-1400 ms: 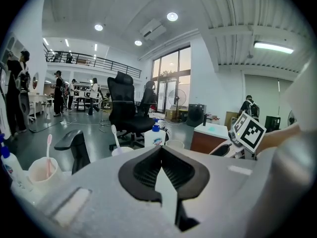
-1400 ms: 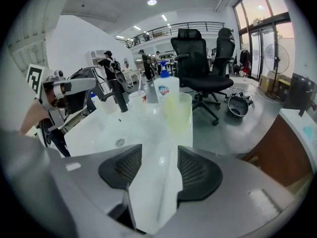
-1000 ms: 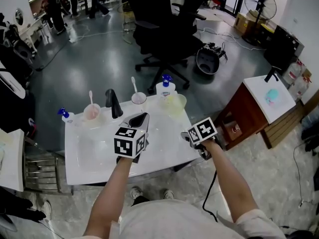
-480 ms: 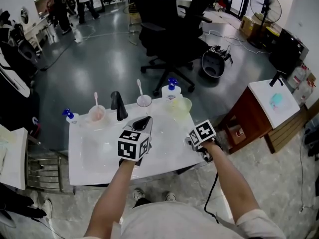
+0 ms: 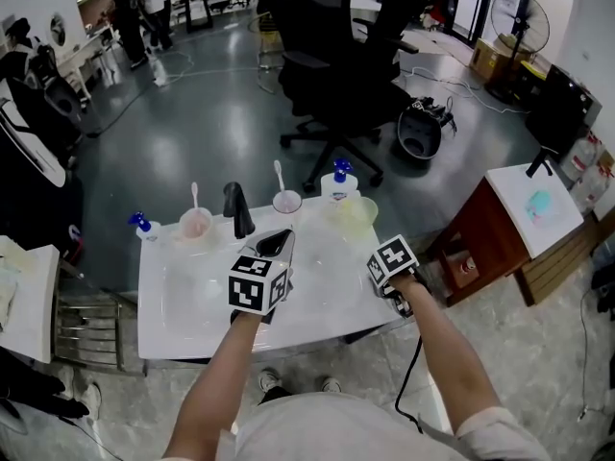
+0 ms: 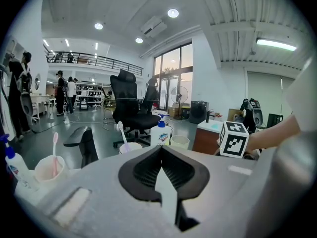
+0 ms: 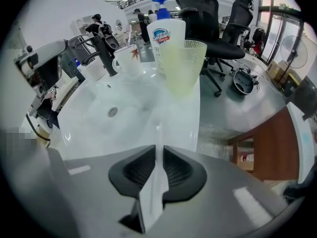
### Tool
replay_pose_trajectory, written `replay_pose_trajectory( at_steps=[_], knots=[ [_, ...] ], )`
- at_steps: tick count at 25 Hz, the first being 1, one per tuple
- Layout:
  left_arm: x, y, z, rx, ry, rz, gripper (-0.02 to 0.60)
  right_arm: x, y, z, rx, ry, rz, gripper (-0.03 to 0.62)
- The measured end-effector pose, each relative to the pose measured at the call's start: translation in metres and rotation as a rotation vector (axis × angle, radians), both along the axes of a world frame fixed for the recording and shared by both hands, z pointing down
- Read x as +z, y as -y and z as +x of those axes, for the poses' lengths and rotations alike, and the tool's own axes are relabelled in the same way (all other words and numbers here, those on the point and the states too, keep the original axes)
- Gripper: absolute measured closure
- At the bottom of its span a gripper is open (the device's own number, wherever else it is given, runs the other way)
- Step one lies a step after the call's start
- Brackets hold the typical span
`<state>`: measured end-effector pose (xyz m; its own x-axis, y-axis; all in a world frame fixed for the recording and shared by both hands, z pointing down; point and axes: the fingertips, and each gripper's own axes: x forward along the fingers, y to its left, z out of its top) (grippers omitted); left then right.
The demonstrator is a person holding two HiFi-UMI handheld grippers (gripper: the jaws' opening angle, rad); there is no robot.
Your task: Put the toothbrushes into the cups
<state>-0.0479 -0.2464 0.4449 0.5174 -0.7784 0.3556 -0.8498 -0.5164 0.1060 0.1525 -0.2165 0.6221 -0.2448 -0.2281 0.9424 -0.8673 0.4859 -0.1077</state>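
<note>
Low at centre-right of the head view, the right gripper (image 7: 158,157) is closing its jaws on a thin white toothbrush (image 7: 158,135) over the sink (image 5: 192,325). Left gripper (image 5: 277,241) jaws are together, empty. A yellow-green cup (image 7: 185,66) stands above.

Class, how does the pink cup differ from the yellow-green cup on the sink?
The pink cup holds a toothbrush; the yellow-green cup holds none. The pink cup stands left of the faucet, the yellow-green cup right of it, by the soap bottle. Both stand upright on the sink rim.
</note>
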Motion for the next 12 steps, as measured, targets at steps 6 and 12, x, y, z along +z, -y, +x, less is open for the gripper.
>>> replay_pose_trajectory(
  at_steps=[6,12],
  knots=[
    [-0.001,0.002,-0.003,-0.008,0.0,0.003,0.576,-0.003,0.003,-0.004,0.008,0.035,0.012,0.546],
    [0.001,0.003,-0.004,-0.018,-0.003,0.002,0.575,-0.023,0.015,-0.011,0.014,0.101,0.097,0.546]
  ],
)
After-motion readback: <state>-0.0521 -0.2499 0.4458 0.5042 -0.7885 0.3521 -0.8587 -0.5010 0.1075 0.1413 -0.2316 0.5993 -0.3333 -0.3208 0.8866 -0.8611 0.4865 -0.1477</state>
